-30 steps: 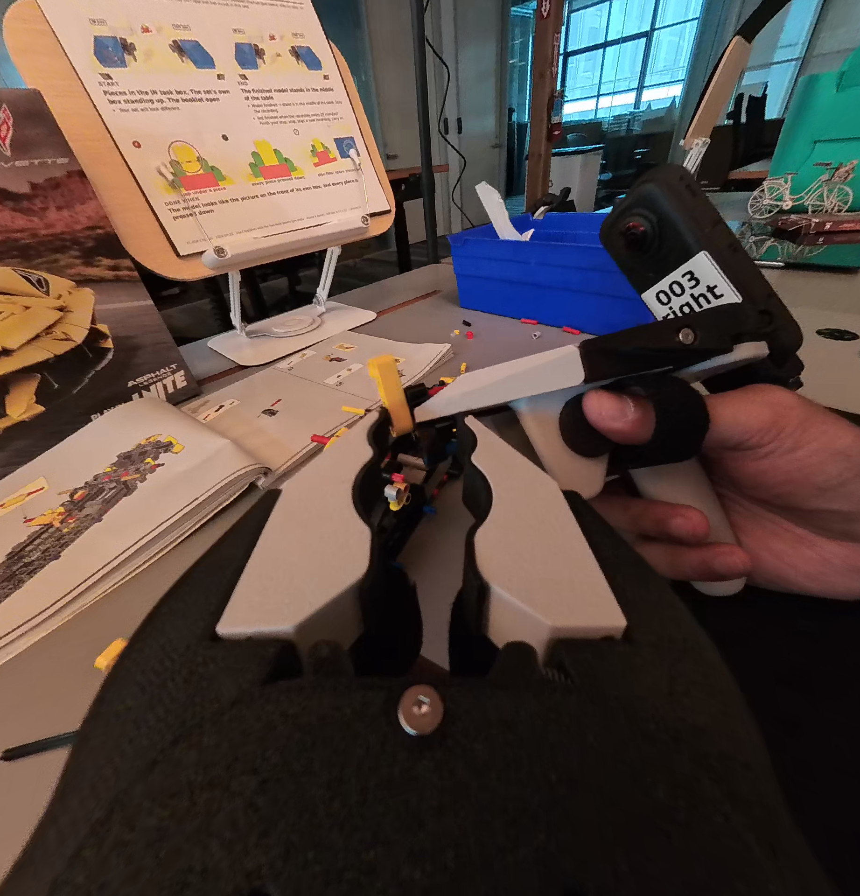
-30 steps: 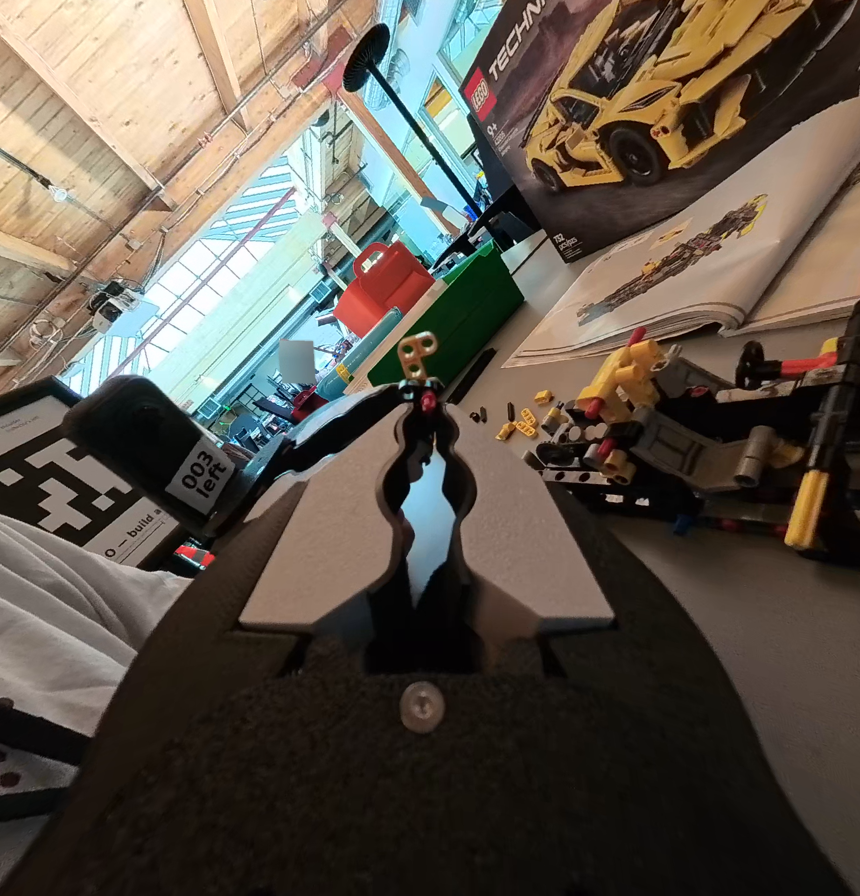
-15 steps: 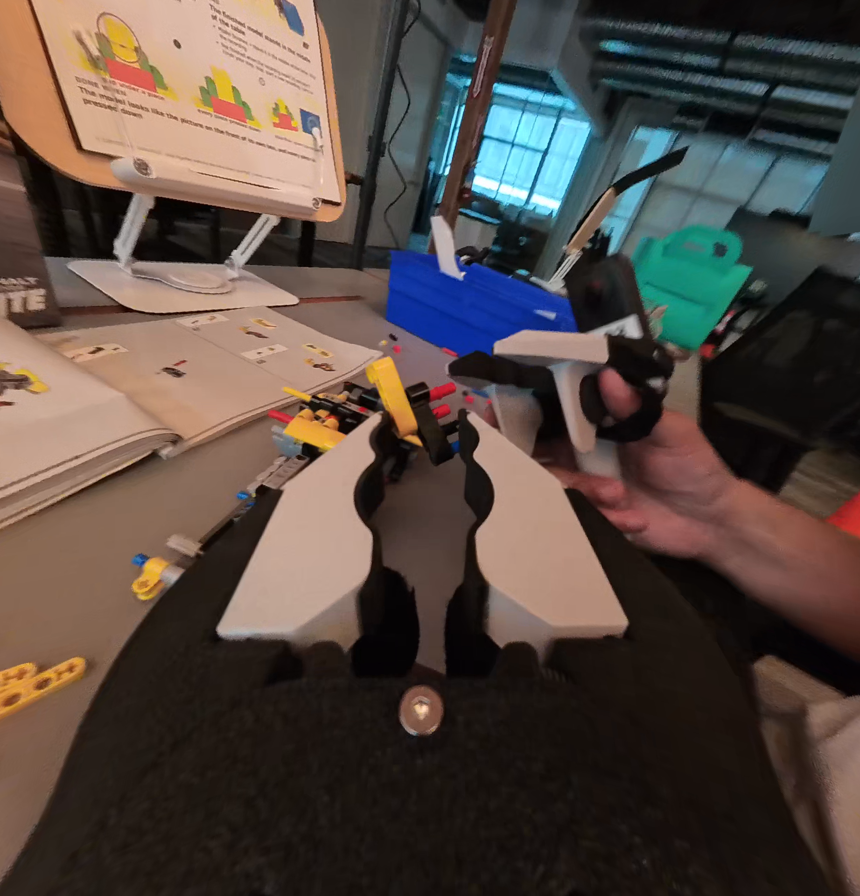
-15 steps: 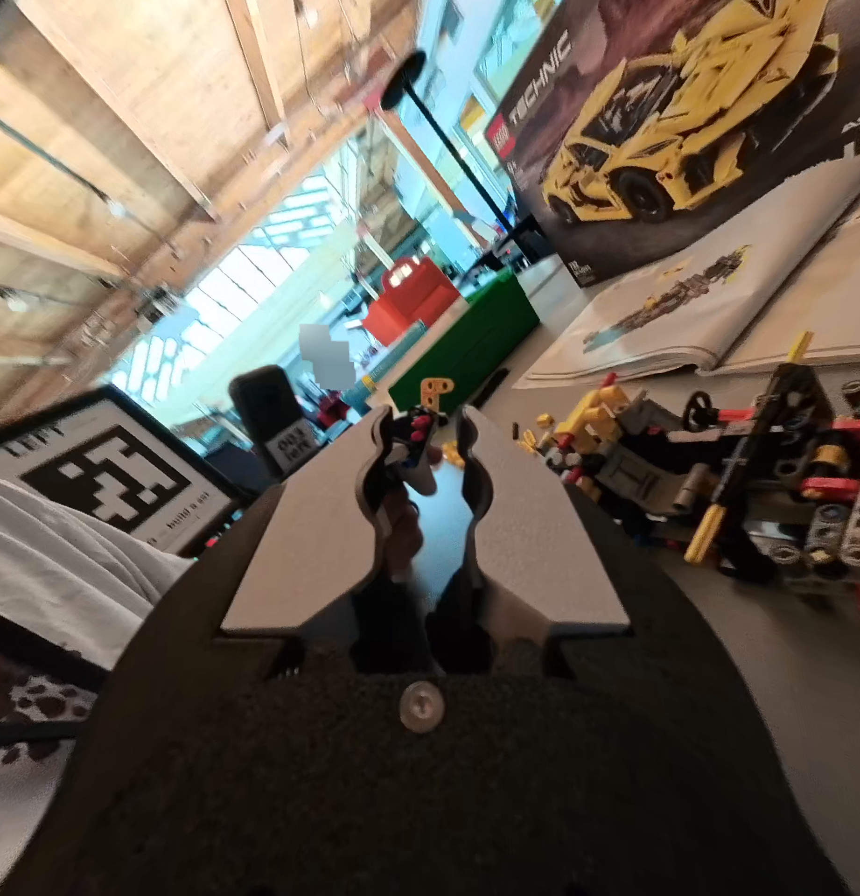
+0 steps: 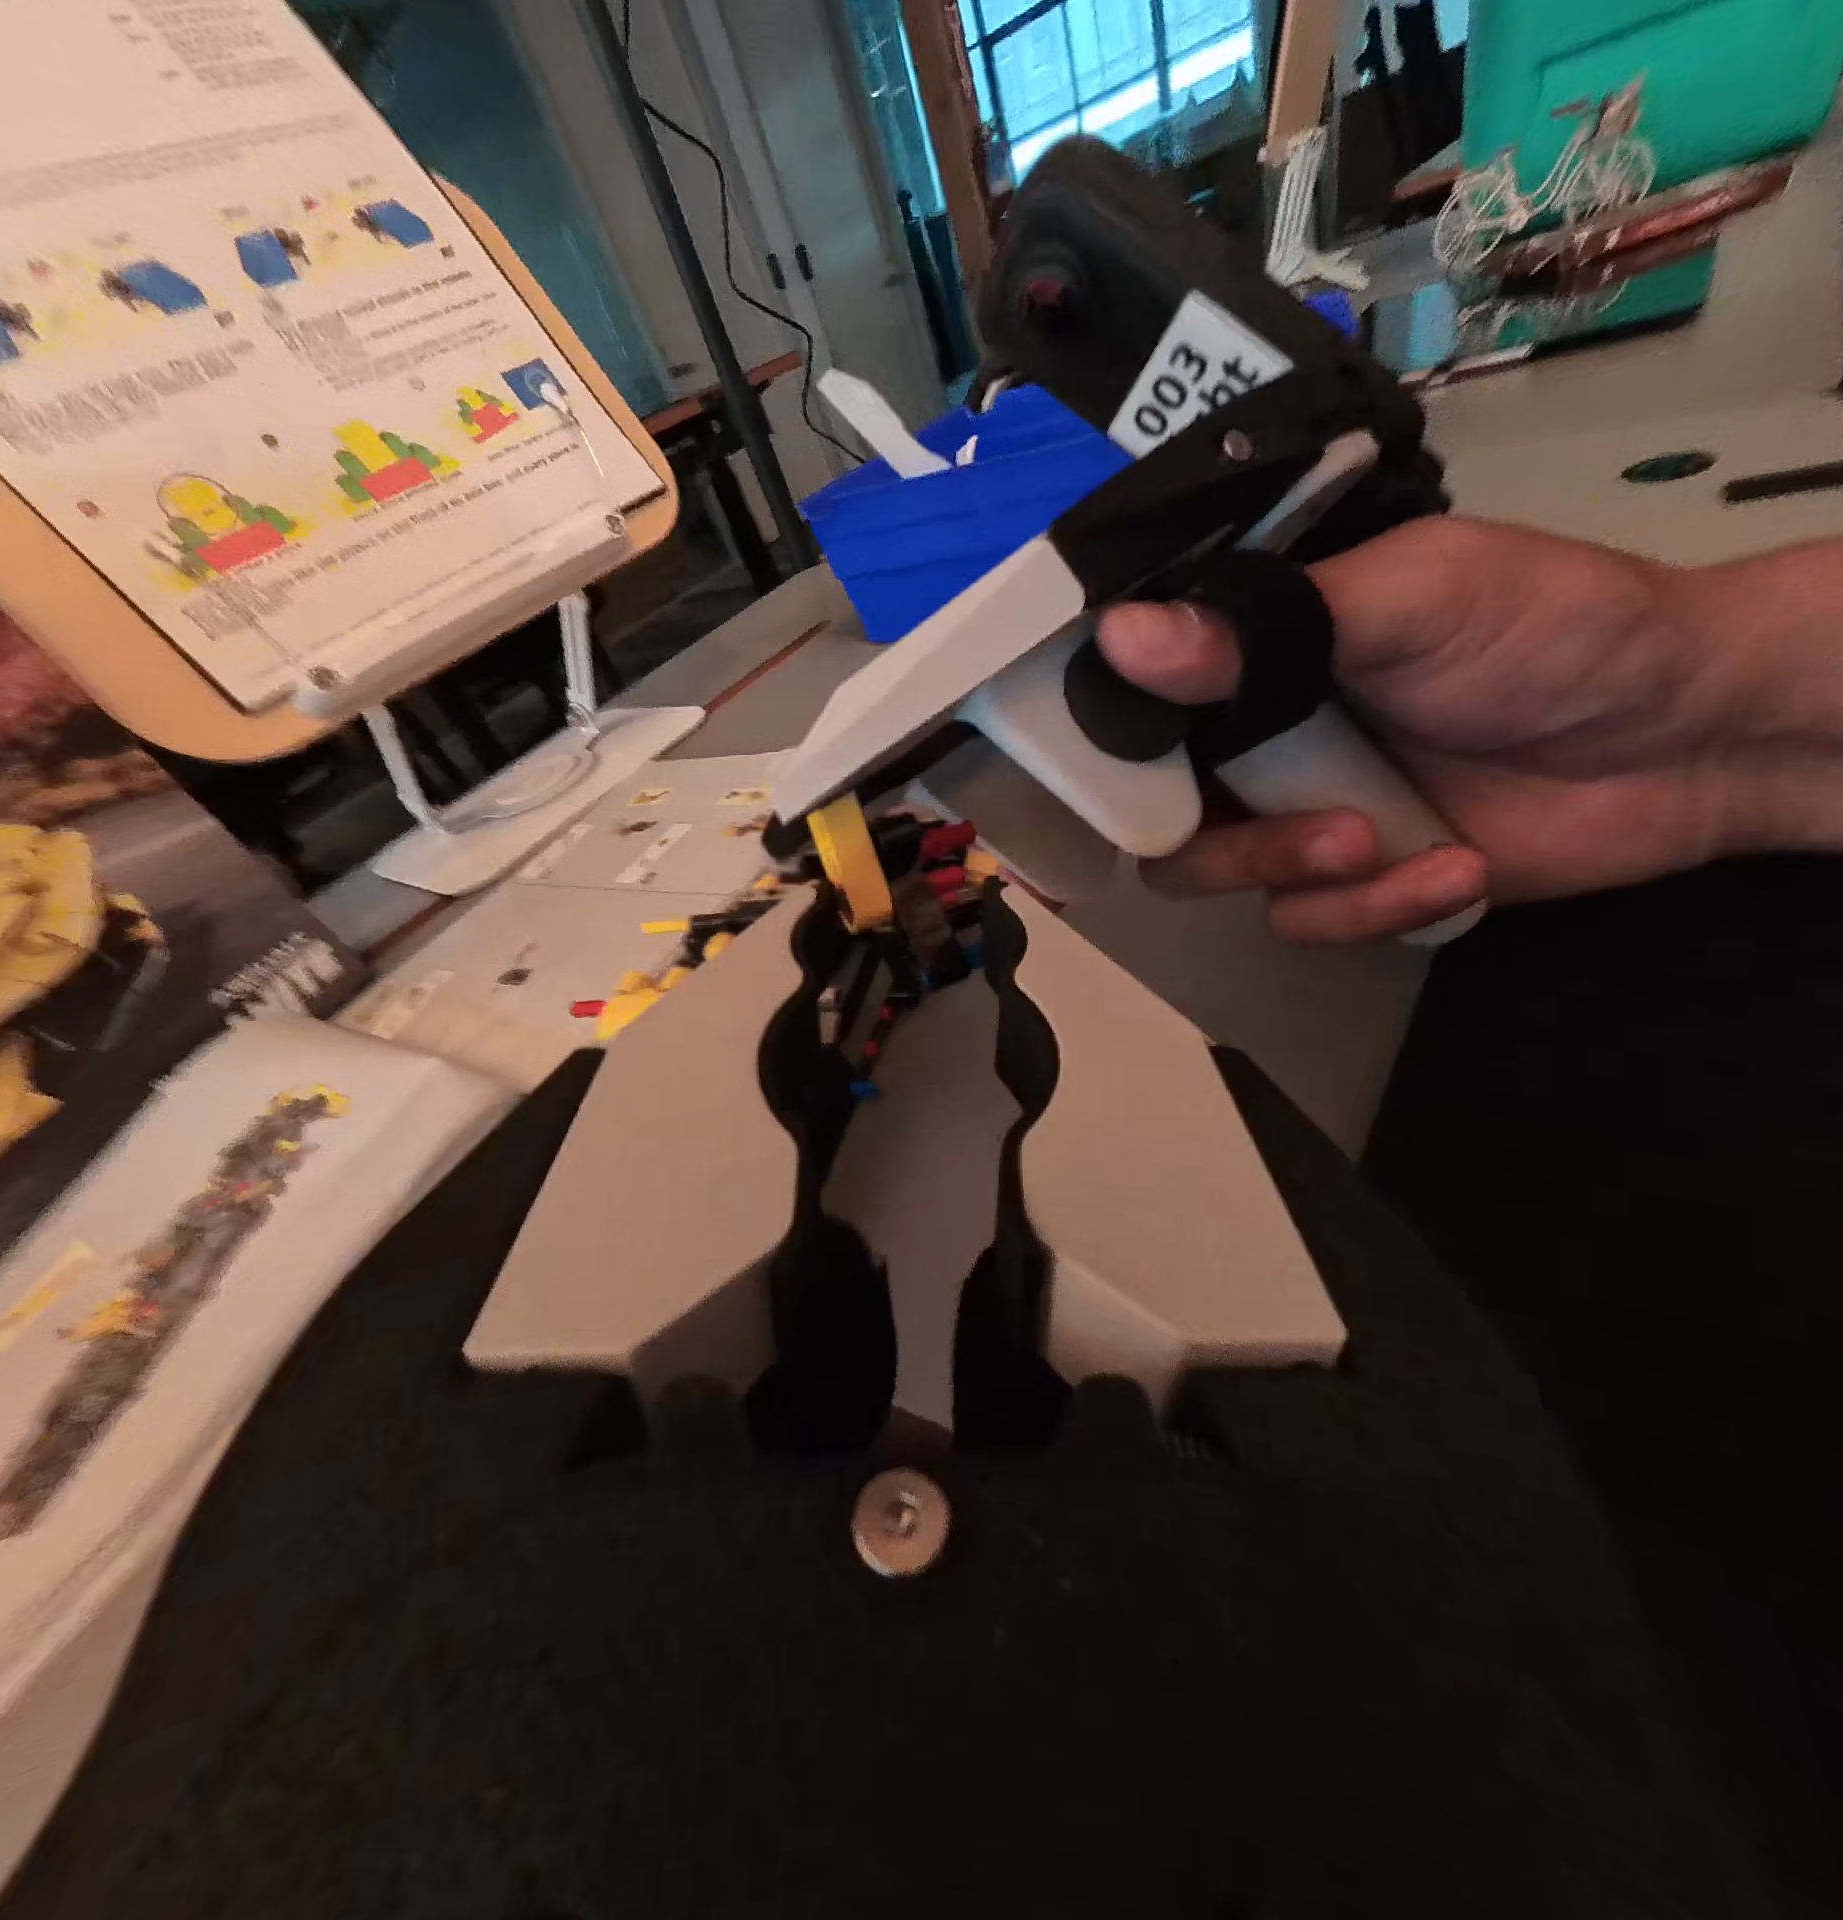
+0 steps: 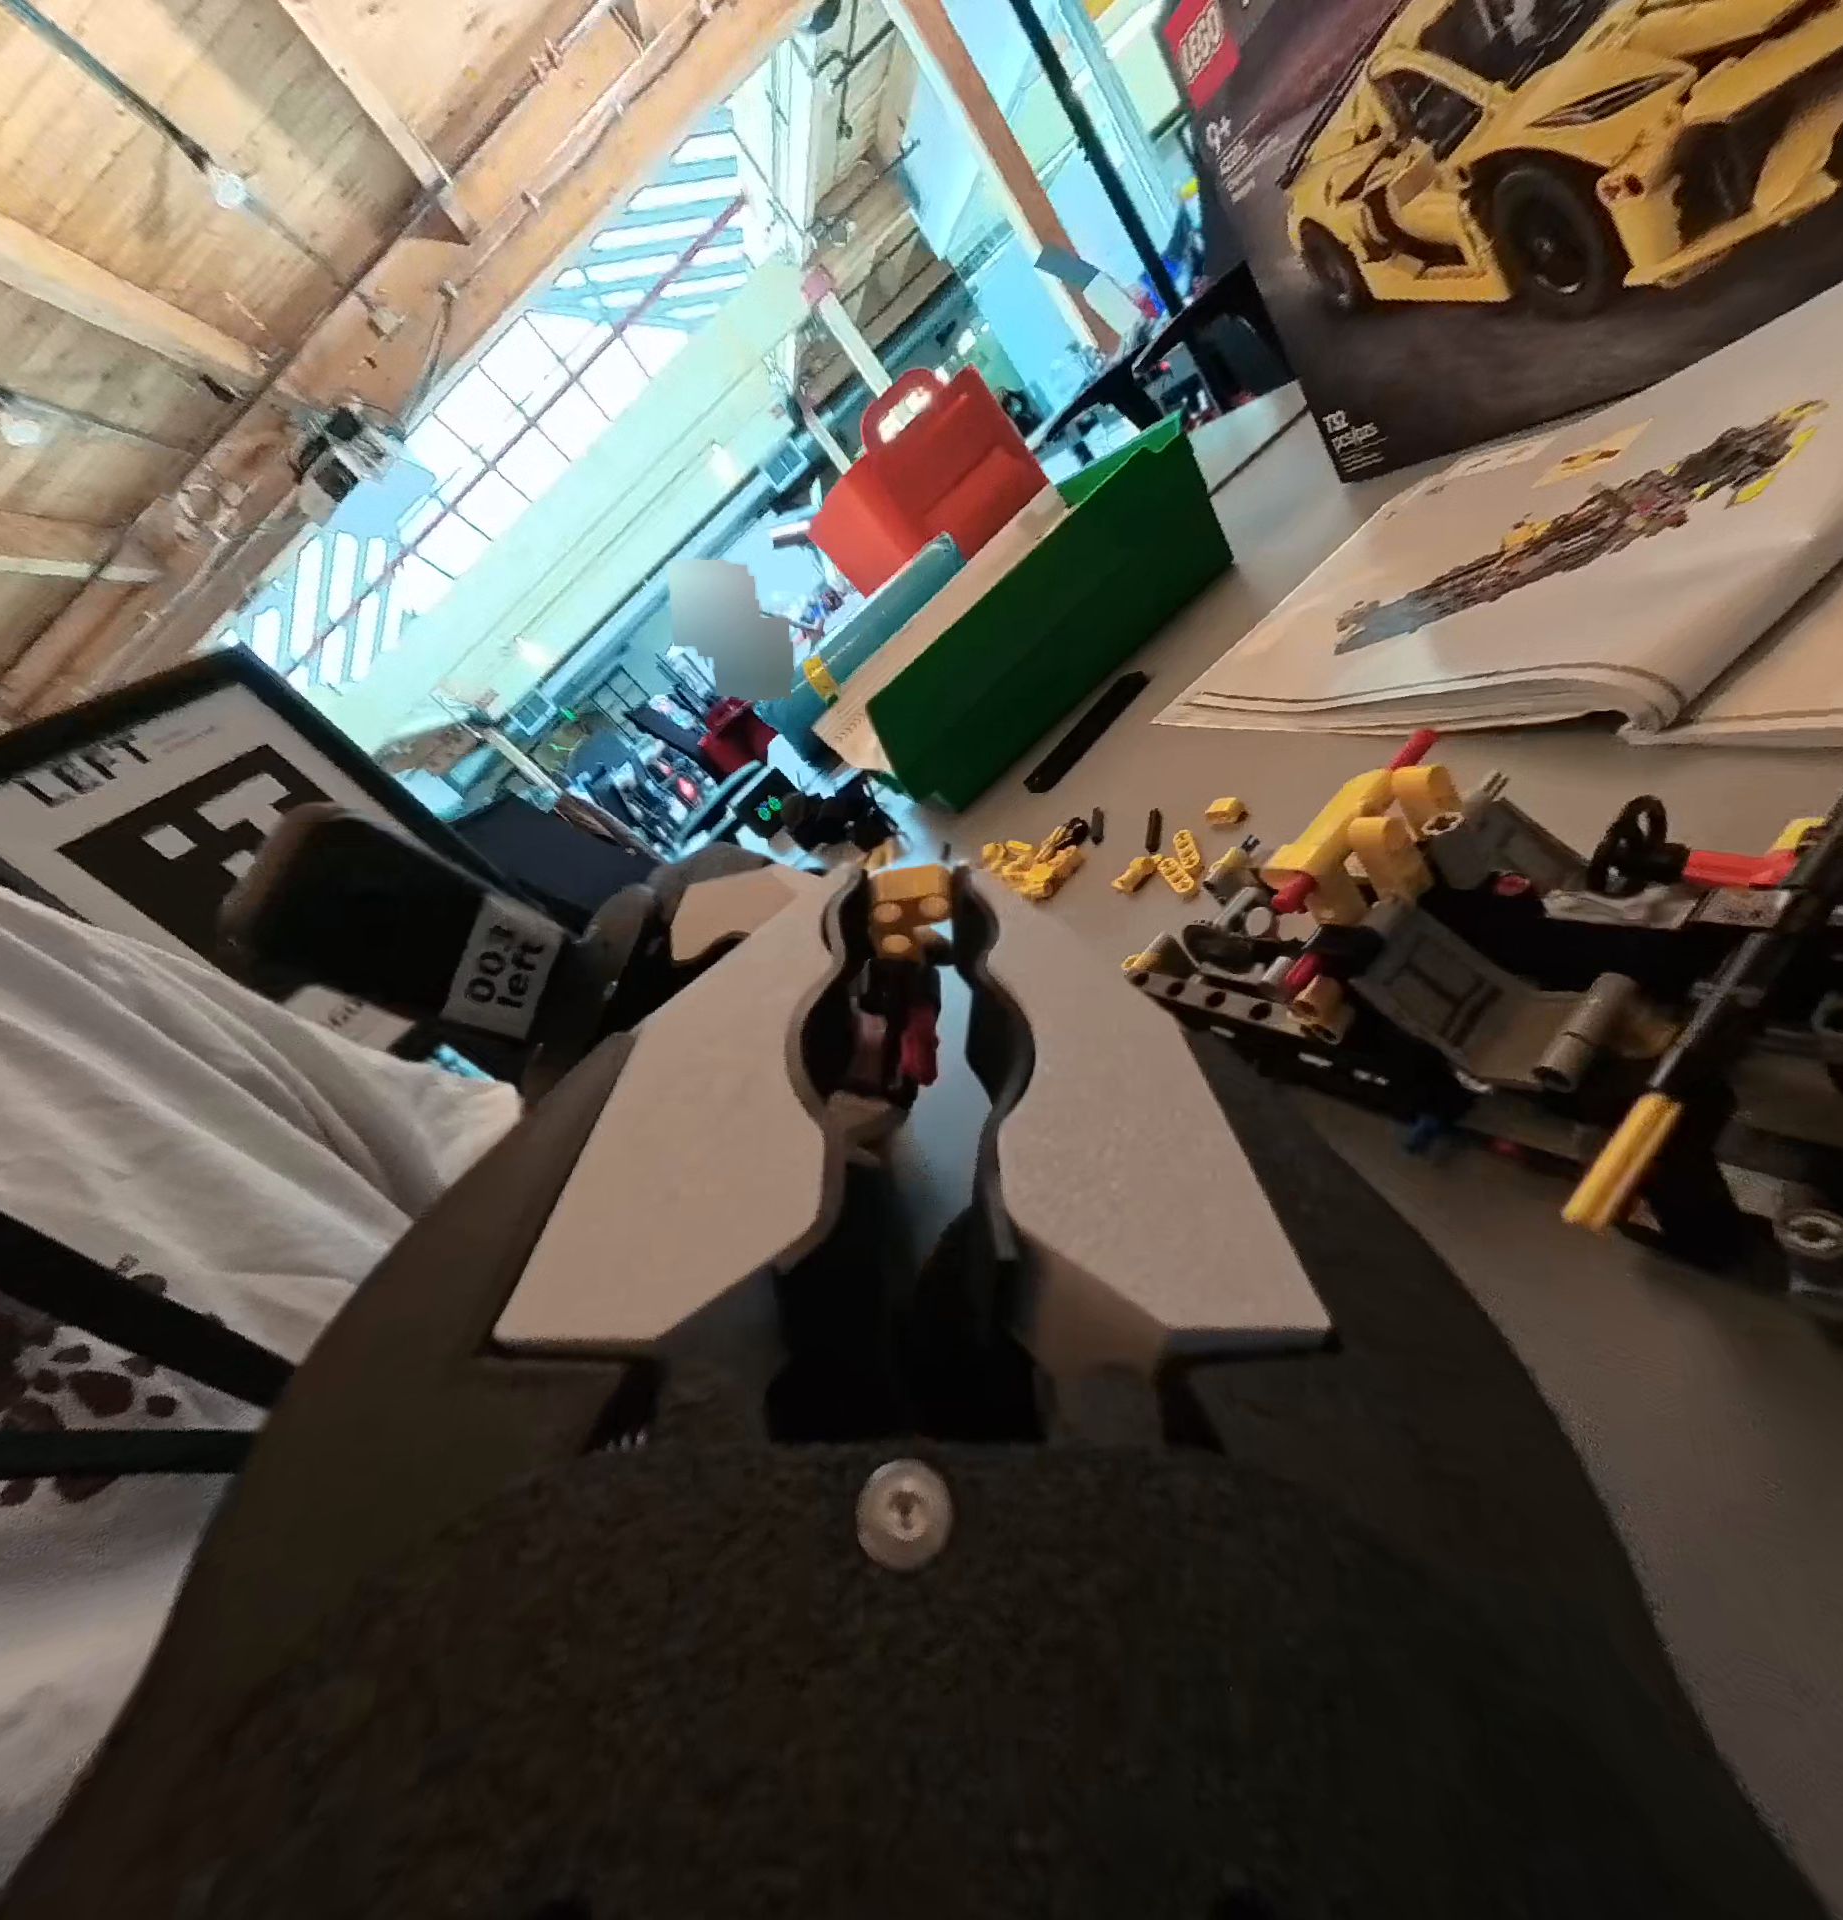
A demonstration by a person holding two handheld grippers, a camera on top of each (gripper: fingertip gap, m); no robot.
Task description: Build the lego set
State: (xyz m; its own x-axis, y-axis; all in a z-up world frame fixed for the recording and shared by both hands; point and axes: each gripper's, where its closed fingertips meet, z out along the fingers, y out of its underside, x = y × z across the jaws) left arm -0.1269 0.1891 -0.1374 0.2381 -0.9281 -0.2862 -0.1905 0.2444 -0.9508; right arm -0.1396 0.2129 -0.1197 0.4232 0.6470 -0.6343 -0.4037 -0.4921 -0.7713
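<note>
A small lego sub-assembly (image 5: 855, 873), a yellow beam with black and red pins, sits between the tips of both grippers. My left gripper (image 5: 901, 914) is shut on its lower black part. My right gripper (image 6: 909, 883) comes in from the right (image 5: 792, 821) and is shut on the yellow beam (image 6: 906, 904). The grey, black and yellow chassis (image 6: 1519, 987) lies on the table to the right of my right gripper. Neither gripper touches it. The left gripper's fingertips are hidden behind my right fingers in the right wrist view.
The open instruction booklet (image 5: 221, 1195) and the set's box (image 6: 1571, 208) lie beyond the chassis. A sheet on a stand (image 5: 273, 416) and a blue bin (image 5: 948, 520) stand at the back. Loose yellow pieces (image 6: 1042, 862) lie near a green bin (image 6: 1052, 644). A hand (image 5: 1519, 707) holds the right gripper. Both grippers' tips are close together, under 4 cm apart.
Half a second ago my left gripper had swung right, away from the right gripper, whose fingers stood wider. Now the two are together again and the right fingers have closed on the yellow beam.
</note>
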